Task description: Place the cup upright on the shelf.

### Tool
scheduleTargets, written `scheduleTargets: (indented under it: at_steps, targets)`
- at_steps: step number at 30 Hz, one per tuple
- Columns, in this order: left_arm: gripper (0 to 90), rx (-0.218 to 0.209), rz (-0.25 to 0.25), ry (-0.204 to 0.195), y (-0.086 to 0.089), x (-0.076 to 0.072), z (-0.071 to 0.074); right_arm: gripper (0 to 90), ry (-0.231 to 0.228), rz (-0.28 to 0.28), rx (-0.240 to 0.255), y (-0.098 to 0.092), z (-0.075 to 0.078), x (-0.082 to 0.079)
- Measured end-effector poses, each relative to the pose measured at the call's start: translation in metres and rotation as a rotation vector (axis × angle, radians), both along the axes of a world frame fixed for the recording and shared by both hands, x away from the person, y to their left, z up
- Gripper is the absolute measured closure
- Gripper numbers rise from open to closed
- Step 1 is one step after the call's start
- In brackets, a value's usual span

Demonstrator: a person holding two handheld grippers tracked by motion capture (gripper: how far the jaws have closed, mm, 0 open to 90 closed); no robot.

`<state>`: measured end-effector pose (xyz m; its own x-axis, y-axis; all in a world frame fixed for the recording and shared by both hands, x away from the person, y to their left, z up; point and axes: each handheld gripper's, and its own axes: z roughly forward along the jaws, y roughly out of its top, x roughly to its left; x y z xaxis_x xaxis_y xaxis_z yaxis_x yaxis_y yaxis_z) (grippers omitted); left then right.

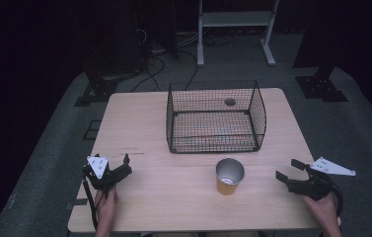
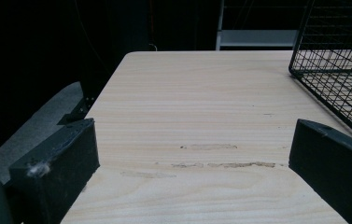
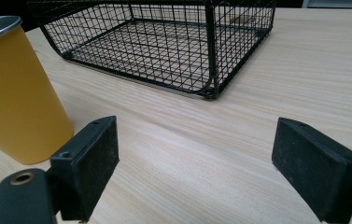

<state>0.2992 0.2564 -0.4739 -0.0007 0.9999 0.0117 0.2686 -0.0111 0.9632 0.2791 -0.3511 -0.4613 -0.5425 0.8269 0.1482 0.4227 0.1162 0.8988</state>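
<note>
A yellow cup (image 1: 230,177) with a silvery inside stands upright on the tabletop (image 1: 139,123), toward the person's edge and just in front of a black wire basket (image 1: 215,116) that sits farther back near the middle. Cup and basket are close but apart. The right tool (image 1: 289,173) rests at the tabletop's right edge, held in the right hand (image 1: 324,207), its jaws spread wide and holding nothing; it points toward the cup and is still well clear of it. In the right gripper view the cup (image 3: 17,93) stands off to the left, beyond the left jaw, bare wood lies between the two jaws, and the basket (image 3: 164,42) sits farther off. The left tool (image 1: 119,168) lies near the tabletop's left front corner in the left hand (image 1: 105,202), well apart from the cup. Its jaws are also wide open and empty; in the left gripper view they frame bare wood marked by a few scuffs (image 2: 215,156), with a corner of the basket (image 2: 337,70) at upper right.
</note>
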Motion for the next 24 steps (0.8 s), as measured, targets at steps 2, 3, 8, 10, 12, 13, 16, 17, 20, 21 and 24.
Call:
scheduleTargets:
  at_steps: [2, 3, 8, 10, 12, 13, 16, 17, 20, 21, 24]
  targets:
    - [0.8, 0.002, -0.001, 0.0, 0.0, 0.0, 0.0, 13.5, 0.0, 0.002, 0.004, 0.001, 0.0, 0.0]
    - [0.8, 0.002, -0.001, 0.0, 0.0, 0.0, 0.0, 13.5, -0.001, 0.004, 0.004, 0.001, 0.0, 0.0]
    - [0.8, 0.0, -0.005, -0.002, 0.0, 0.0, 0.0, 13.2, 0.005, 0.022, 0.002, 0.005, 0.002, 0.0]
    - [0.8, 0.001, -0.007, -0.005, 0.0, -0.001, 0.0, 12.5, 0.006, 0.037, -0.005, 0.009, 0.005, 0.0]
    - [0.8, 0.002, -0.008, -0.005, 0.0, -0.001, 0.0, 12.5, -0.004, 0.052, 0.006, 0.011, 0.007, -0.002]
    - [0.8, 0.001, -0.008, -0.005, 0.0, -0.001, 0.0, 12.3, -0.007, 0.06, 0.009, 0.013, 0.009, -0.003]
    - [0.8, -0.002, -0.007, -0.011, 0.0, -0.002, 0.0, 10.5, -0.019, 0.098, 0.022, 0.018, 0.012, -0.008]
    - [0.8, -0.002, -0.009, -0.011, 0.001, -0.002, 0.0, 10.6, -0.024, 0.109, 0.013, 0.021, 0.014, -0.01]
    - [0.8, -0.001, -0.011, -0.013, 0.0, -0.002, 0.0, 10.5, -0.04, 0.151, 0.013, 0.028, 0.019, -0.017]
    - [0.8, 0.0, -0.012, -0.014, 0.0, -0.001, 0.0, 10.5, -0.04, 0.151, 0.013, 0.028, 0.019, -0.017]
    - [0.8, -0.001, -0.014, -0.015, 0.0, -0.001, 0.0, 10.6, -0.05, 0.198, 0.007, 0.038, 0.026, -0.021]
